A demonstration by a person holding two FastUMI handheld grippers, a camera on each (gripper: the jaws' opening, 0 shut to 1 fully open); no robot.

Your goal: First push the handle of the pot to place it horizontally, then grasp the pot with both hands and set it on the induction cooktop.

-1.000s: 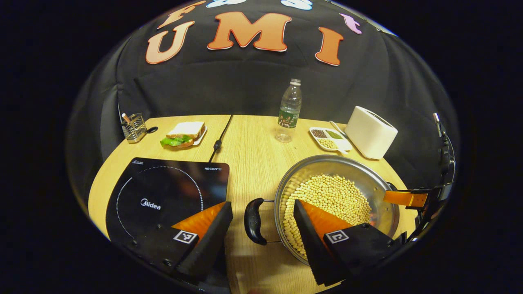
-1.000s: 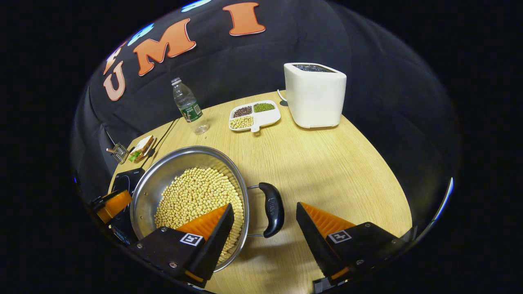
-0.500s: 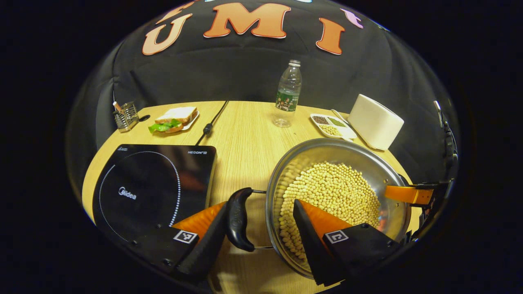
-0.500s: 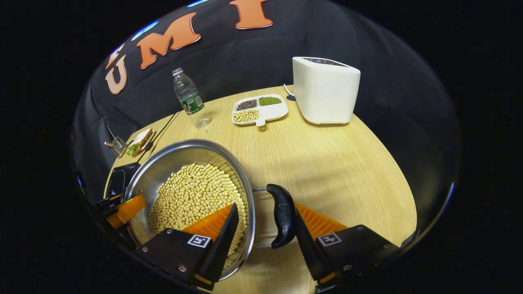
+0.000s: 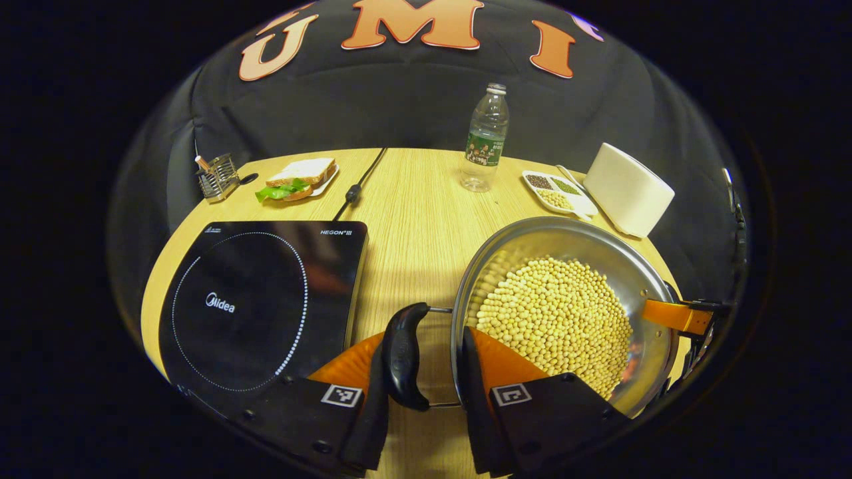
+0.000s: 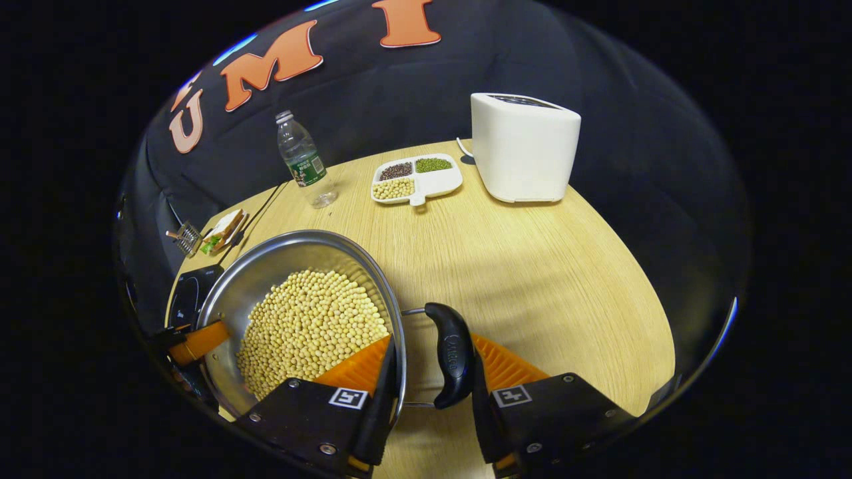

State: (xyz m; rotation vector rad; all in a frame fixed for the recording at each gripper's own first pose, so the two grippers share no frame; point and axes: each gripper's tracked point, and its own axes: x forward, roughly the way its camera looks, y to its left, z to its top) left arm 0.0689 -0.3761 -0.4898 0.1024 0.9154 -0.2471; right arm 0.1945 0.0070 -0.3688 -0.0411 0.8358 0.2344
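Observation:
A steel pot [image 5: 526,243] full of pale beans stands just right of the black induction cooktop [image 5: 253,299] in the left gripper view. My left gripper [image 5: 421,392] is shut on the pot's left black handle [image 5: 405,356], one finger outside the handle, the other against the pot wall. In the right gripper view the same pot [image 6: 279,256] is at left, the cooktop [image 6: 190,293] behind it. My right gripper [image 6: 431,392] is shut on the right black handle [image 6: 452,352], pinching it against the wall. Both handles lie level.
On the wooden table [image 6: 532,266] stand a water bottle [image 5: 484,143], a white toaster [image 6: 526,146], a divided dish [image 6: 416,179] of grains, a sandwich [image 5: 296,179] on a plate and a wire holder [image 5: 216,176]. A cable [image 5: 356,193] runs back from the cooktop.
Both grippers went from wide open, astride the pot's handles, to shut on them. The pot has stayed beside the cooktop.

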